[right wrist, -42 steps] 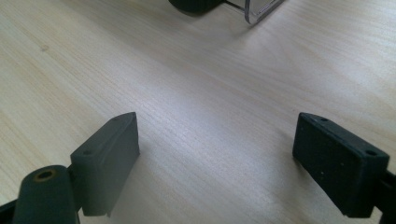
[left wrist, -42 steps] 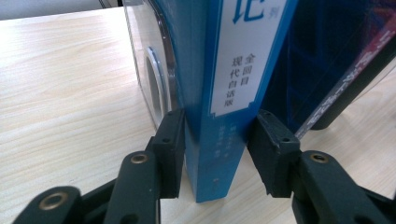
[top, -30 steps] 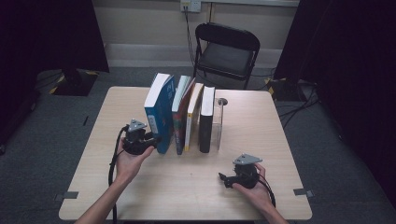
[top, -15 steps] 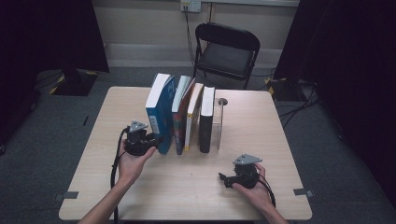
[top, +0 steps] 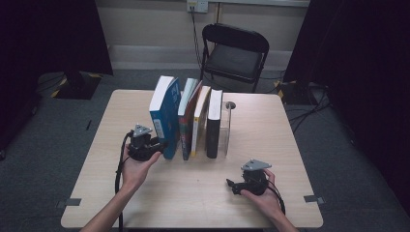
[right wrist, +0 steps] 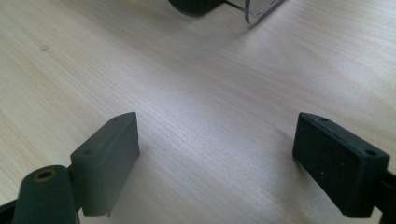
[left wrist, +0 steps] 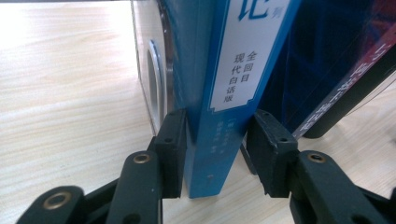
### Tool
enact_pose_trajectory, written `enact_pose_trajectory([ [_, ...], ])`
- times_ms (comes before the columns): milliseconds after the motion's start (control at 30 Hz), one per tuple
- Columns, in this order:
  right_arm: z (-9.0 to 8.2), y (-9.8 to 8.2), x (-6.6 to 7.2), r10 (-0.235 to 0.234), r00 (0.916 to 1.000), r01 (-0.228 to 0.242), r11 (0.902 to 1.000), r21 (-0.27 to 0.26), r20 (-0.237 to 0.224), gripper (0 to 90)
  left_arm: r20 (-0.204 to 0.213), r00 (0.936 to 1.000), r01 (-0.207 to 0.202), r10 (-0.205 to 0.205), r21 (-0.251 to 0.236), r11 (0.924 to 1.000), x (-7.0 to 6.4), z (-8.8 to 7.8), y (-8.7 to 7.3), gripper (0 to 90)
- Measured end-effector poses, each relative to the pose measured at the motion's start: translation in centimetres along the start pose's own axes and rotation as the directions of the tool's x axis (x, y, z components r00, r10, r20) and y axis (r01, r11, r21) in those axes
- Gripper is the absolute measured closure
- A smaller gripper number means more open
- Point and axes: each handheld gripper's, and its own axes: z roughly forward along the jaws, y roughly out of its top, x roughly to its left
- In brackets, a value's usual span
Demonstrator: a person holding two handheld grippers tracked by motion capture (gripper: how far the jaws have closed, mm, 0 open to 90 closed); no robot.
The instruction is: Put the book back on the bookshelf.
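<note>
A thick blue book [top: 164, 116] stands upright at the left end of a row of books on the wooden table [top: 270, 140]. My left gripper [top: 162, 144] reaches in level from the left and grips the foot of the spine. In the left gripper view the blue book [left wrist: 224, 116] fills the gap of the left gripper [left wrist: 217, 140], with both pads against it. These jaws have just been opening slightly, with the book still between them. My right gripper [top: 232, 184] rests near the front right of the table, apart from the books. In its own view the right gripper [right wrist: 217, 158] stands open over bare wood.
Right of the blue book lean a red-spined book [top: 187, 121], a yellow and white one [top: 200, 121] and a black one [top: 214, 123]. A clear bookend [top: 226, 128] closes the row, and another clear plate [left wrist: 149, 79] stands beside the blue book. A black chair [top: 234, 53] stands behind the table.
</note>
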Motion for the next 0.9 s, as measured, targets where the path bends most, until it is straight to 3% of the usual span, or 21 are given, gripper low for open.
enact_pose_trajectory([
  [367, 0.0, 0.0, 0.0, 0.001, 1.0, -0.001, 1.0, 0.0, 0.0, 14.4, 0.01, 0.9995, -0.03, 0.031, -0.04, 0.9987, 0.7, -1.3, 0.5, 40.0],
  [433, 0.0, 0.0, 0.0, 0.0, 1.0, 0.0, 1.0, 0.0, 0.0, 14.4, 0.0, 0.9989, -0.046, 0.046, -0.041, 0.9981, 0.9, -1.4, 0.4, 36.8],
  [467, 0.0, 0.0, 0.0, 0.0, 1.0, 0.0, 1.0, 0.0, 0.0, 14.4, -0.012, 0.9988, -0.049, 0.048, -0.066, 0.9967, 0.9, -1.4, 0.4, 35.1],
  [733, 0.0, 0.0, 0.0, 0.0, 1.0, 0.0, 1.0, 0.0, 0.0, 14.4, -0.028, 0.9952, -0.095, 0.094, -0.029, 0.9951, 0.6, -0.3, 0.1, 30.7],
  [900, 0.0, 0.0, 0.0, -0.001, 1.0, 0.001, 1.0, 0.0, 0.0, 14.4, -0.041, 0.9956, -0.085, 0.084, -0.02, 0.9962, 0.6, 0.5, -0.3, 31.4],
])
